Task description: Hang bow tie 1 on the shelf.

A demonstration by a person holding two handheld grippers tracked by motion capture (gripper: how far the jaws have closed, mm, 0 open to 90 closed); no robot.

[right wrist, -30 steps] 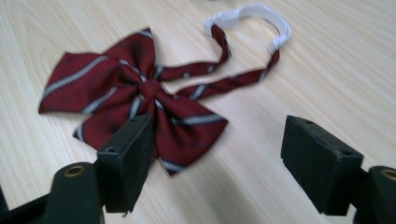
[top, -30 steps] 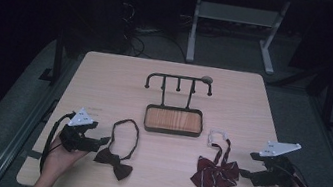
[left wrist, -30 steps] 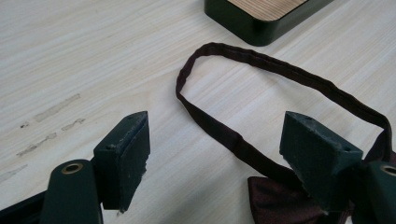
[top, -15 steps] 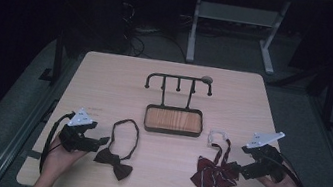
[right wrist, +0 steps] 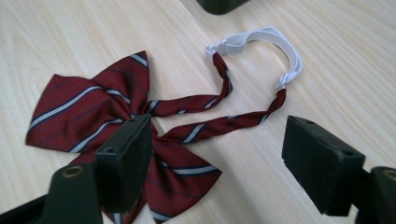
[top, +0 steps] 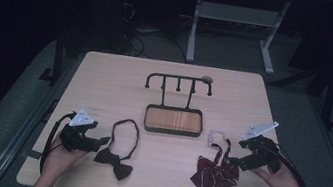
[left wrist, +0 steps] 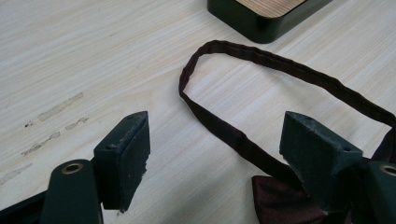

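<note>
A dark maroon bow tie (top: pixel 115 163) with its neck loop (left wrist: pixel 243 140) lies near the table's front left. My left gripper (top: pixel 97 142) rests just left of it, open, its jaws straddling the band low over the wood. A red striped bow tie (top: pixel 215 174) with a white elastic strap (right wrist: pixel 261 39) lies front right. My right gripper (top: pixel 235 161) hovers at that bow's right side, open, with the twisted striped tails (right wrist: pixel 210 126) between its jaws. Neither gripper holds anything.
A black stand with a wooden tray base (top: pixel 173 120) and a rail of hooks (top: pixel 179 81) sits at the table's middle. The light wood table (top: pixel 116 80) has bare room at the back and sides. A metal frame stands on the floor beyond.
My right gripper has moved left and forward, from beside the striped bow to over its tails. The left gripper has stayed where it was.
</note>
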